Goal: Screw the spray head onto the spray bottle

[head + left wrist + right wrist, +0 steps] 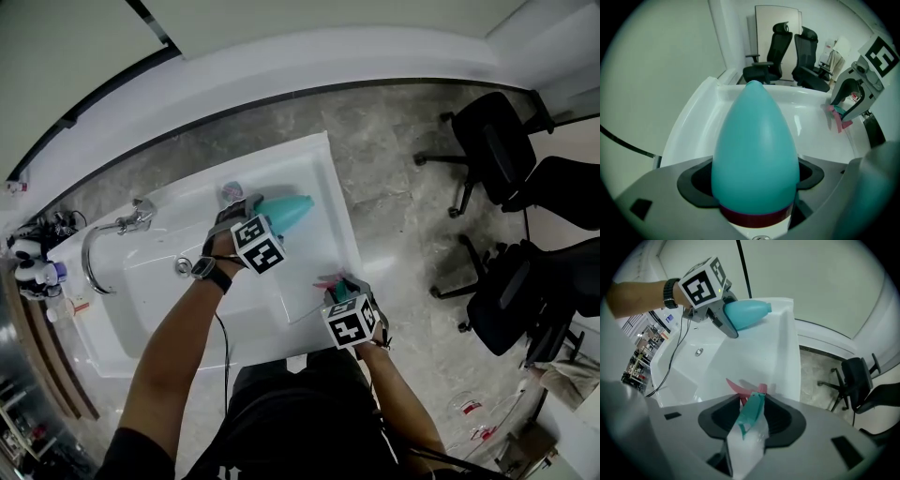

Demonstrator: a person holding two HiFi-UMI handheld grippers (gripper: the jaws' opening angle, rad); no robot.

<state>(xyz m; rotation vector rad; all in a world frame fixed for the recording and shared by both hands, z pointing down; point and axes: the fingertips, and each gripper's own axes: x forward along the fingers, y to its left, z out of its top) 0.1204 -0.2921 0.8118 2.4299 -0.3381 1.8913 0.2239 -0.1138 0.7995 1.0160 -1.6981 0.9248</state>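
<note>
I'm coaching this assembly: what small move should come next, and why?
Probably lift the right gripper, closed on the teal-and-pink plastic spray head, toward the narrow tip of the teal egg-shaped spray bottle clamped in the left gripper; the two parts are apart.

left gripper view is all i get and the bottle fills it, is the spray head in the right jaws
Observer: Yes. The right gripper view shows the spray head between the right gripper's jaws, which press on it.
Operator: how far is it from the bottle
Observer: Well apart in the head view: the bottle is toward the sink's far edge, the spray head by its near edge.
Operator: anything else at the sink
Observer: A faucet at its left end, which your view misses.
</note>
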